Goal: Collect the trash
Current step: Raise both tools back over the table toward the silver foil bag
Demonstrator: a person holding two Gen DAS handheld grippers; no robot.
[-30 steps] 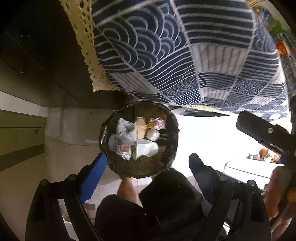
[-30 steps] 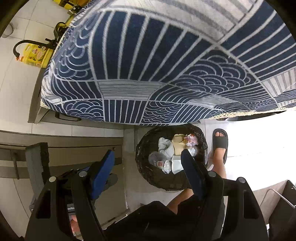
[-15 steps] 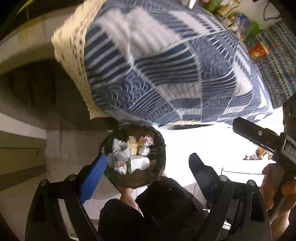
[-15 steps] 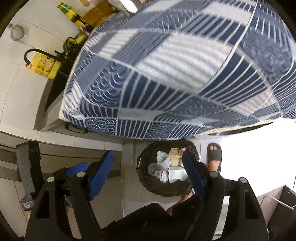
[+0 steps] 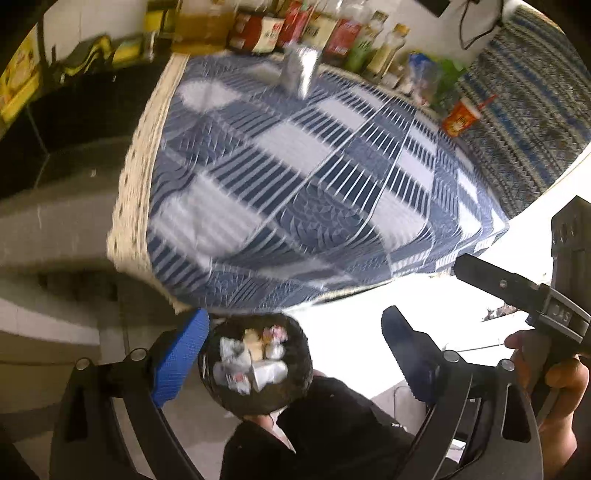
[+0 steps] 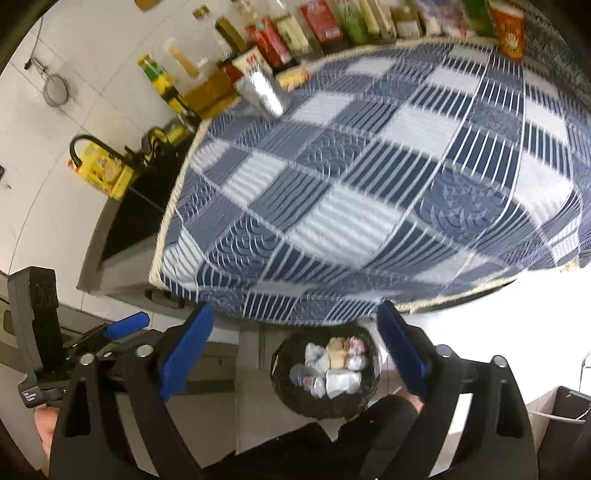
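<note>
The bottles [image 5: 332, 33] behind the tablecloth [image 5: 295, 177] are motion-blurred, labels unreadable; trash [image 6: 332, 365] in the basket [image 6: 291, 391] is indistinct.

Both tools now sit higher than a second ago: the trash basket [image 5: 255, 369] looks smaller and lower in each view, and the bench's [image 6: 369, 192] far edge with its row of bottles [image 6: 295, 37] comes into sight. The right tool [image 6: 295, 354] opens wider, nothing between its jaws.

Left claw [image 5: 295, 354] opening, empty, above trash-filled bin [image 5: 255, 369].
</note>
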